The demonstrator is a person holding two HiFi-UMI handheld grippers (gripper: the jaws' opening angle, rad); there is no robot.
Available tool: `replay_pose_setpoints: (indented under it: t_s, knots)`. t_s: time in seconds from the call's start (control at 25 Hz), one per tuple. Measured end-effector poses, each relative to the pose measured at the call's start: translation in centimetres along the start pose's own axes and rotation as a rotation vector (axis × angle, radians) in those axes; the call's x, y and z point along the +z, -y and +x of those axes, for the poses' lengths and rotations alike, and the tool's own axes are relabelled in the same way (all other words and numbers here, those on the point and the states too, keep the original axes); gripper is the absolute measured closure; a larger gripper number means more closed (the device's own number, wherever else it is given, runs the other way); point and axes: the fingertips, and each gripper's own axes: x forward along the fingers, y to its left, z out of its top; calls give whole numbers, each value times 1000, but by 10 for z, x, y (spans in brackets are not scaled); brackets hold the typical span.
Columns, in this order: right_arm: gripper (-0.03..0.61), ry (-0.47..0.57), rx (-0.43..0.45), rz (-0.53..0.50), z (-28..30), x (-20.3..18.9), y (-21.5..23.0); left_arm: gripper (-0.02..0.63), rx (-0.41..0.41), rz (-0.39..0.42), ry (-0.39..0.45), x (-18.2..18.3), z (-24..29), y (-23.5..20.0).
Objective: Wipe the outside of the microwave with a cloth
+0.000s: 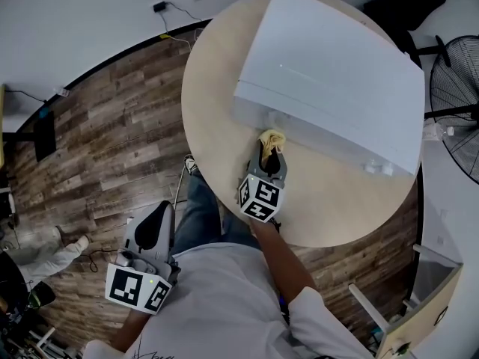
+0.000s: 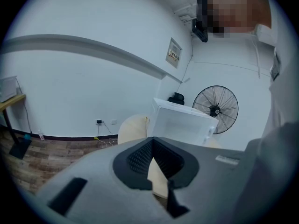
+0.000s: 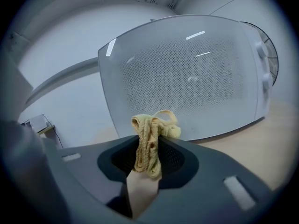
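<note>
A white microwave [image 1: 329,73] stands on the round wooden table [image 1: 217,88]. Its perforated glass door [image 3: 187,78] fills the right gripper view, with knobs at the right. My right gripper [image 1: 271,154] is shut on a bunched yellow cloth [image 1: 272,138]; the cloth [image 3: 149,143] sticks up between the jaws just in front of the door's lower left edge. Whether it touches the door I cannot tell. My left gripper [image 1: 163,208] hangs low beside the person's leg, off the table, jaws shut with nothing in them. In the left gripper view the microwave [image 2: 180,120] is far ahead.
A standing fan [image 1: 456,88] is to the right of the table, also shown behind the microwave as a black fan [image 2: 216,108]. Wood floor [image 1: 112,140] lies left of the table, with cables and a wall socket [image 1: 160,7]. A wooden shelf [image 1: 419,313] stands at the bottom right.
</note>
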Motion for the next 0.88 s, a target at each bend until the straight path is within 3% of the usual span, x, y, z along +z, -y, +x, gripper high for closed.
replay_pose_setpoints:
  t_s: [0.88]
  knots:
    - [454, -19, 92, 5, 24, -8, -74, 621, 46, -29, -4, 3, -6, -33]
